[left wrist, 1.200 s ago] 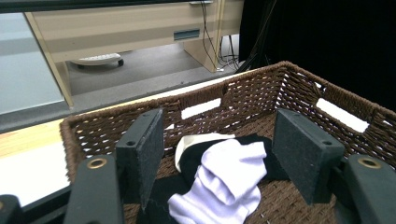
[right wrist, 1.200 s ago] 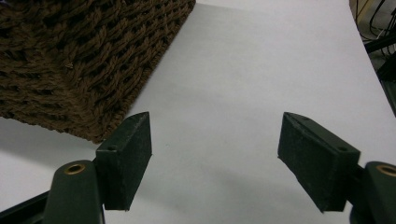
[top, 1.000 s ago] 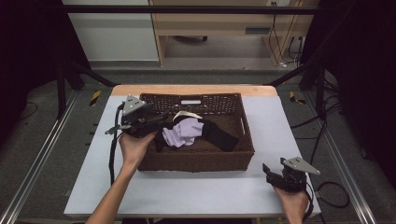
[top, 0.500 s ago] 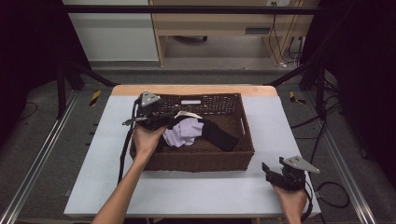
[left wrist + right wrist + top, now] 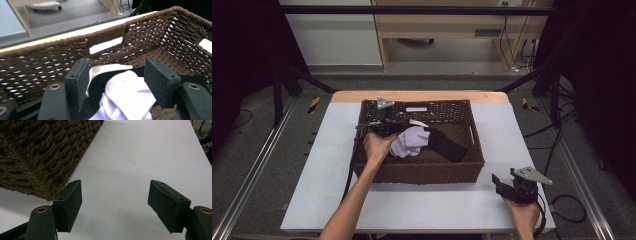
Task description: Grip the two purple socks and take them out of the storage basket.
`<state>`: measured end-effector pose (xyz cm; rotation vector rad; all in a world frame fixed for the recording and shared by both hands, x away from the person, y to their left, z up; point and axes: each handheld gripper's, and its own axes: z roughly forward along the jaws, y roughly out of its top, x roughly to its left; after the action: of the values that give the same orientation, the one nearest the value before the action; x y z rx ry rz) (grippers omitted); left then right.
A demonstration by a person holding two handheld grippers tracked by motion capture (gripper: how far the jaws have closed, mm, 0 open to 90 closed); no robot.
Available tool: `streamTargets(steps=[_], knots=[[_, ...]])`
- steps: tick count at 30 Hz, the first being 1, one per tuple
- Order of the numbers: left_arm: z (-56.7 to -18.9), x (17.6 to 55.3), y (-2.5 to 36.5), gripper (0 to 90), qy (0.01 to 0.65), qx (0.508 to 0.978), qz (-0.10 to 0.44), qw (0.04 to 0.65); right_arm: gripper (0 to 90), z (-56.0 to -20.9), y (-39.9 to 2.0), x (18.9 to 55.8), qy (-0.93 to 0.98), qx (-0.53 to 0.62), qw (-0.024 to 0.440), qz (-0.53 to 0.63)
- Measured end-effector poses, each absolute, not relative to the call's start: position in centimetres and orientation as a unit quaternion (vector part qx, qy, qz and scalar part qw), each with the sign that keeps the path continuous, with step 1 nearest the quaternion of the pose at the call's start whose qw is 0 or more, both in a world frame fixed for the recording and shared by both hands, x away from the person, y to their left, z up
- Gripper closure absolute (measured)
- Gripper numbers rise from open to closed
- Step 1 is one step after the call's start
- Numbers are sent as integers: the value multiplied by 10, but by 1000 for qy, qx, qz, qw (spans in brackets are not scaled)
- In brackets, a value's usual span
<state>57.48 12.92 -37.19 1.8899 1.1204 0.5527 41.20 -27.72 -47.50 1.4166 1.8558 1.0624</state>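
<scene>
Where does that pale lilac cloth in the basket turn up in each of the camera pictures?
High view: the lilac cloth lies inside the basket, left of middle, beside the left gripper.
Left gripper view: it looks white, low in the picture between the two open jaws.
Right gripper view: not in it.
Shared landmark: the brown woven basket, whose corner fills that view's upper left.

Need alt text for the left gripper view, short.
The left gripper hangs with open jaws inside a brown wicker basket, straddling a white garment that lies on a black garment; the pads don't press it. Beyond the basket's rim, a wooden table edge and grey floor.
</scene>
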Motion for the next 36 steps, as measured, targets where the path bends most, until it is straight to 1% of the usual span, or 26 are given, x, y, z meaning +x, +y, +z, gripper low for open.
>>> streamTargets(steps=[4,10,17,22,30,36], knots=[[-378,578,122,373,453,758,204,422,275,-475,-277,412,696,527,287,394],[-386,584,121,384,462,770,186,399,275,-476,-276,413,698,526,288,391],[-396,586,115,424,464,793,169,356,275,-477,-274,413,703,524,290,385],[-400,586,109,458,459,807,173,329,275,-476,-274,413,703,523,292,384],[-410,588,102,484,455,831,152,284,276,-476,-274,413,702,524,291,383],[-416,589,100,554,443,847,130,263,278,-476,-274,413,704,523,290,382]])
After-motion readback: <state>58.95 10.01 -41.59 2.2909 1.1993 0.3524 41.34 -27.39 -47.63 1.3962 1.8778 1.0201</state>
